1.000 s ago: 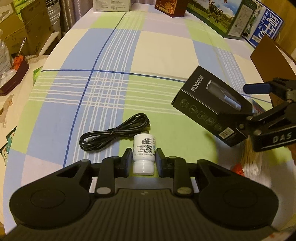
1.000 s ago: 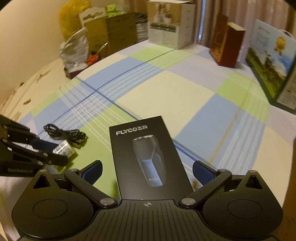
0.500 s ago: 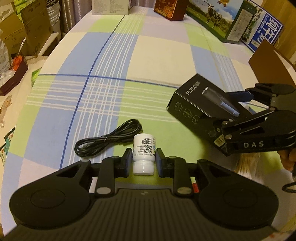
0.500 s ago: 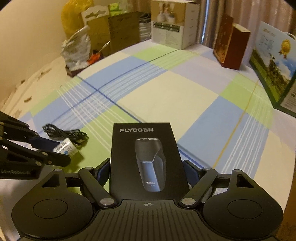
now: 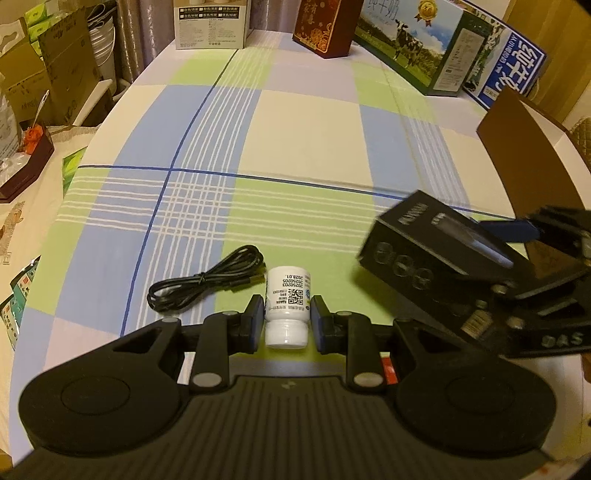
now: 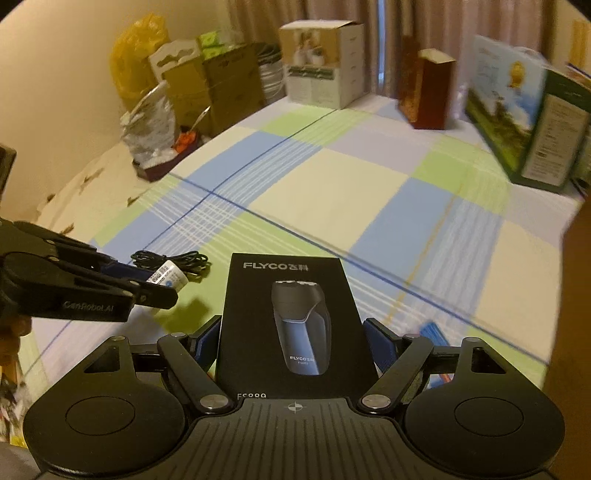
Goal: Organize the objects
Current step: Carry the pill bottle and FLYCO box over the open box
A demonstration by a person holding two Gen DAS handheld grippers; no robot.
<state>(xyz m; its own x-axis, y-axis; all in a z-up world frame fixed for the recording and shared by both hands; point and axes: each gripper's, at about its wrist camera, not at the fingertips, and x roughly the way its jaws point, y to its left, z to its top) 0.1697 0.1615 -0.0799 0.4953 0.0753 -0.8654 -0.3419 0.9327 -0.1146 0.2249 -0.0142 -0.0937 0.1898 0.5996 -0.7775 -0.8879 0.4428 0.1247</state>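
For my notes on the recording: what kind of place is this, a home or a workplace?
Most likely a home, perhaps a dining or storage corner. The checked tablecloth, the curtains behind it and the stacked cardboard boxes and gift boxes at the table's edge all suggest a lived-in household room.

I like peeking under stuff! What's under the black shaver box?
The shaver box is held up by the right tool. Checked tablecloth shows beside it; what lies directly beneath is hidden.

Checked tablecloth [image 5: 306, 136] across the table, white carton [image 5: 210, 24] at twelve o'clock, red-brown box [image 5: 325, 27] beside it, cow-print milk carton [image 5: 413, 40] at one o'clock, stacked cardboard boxes [image 5: 44, 74] at ten o'clock.
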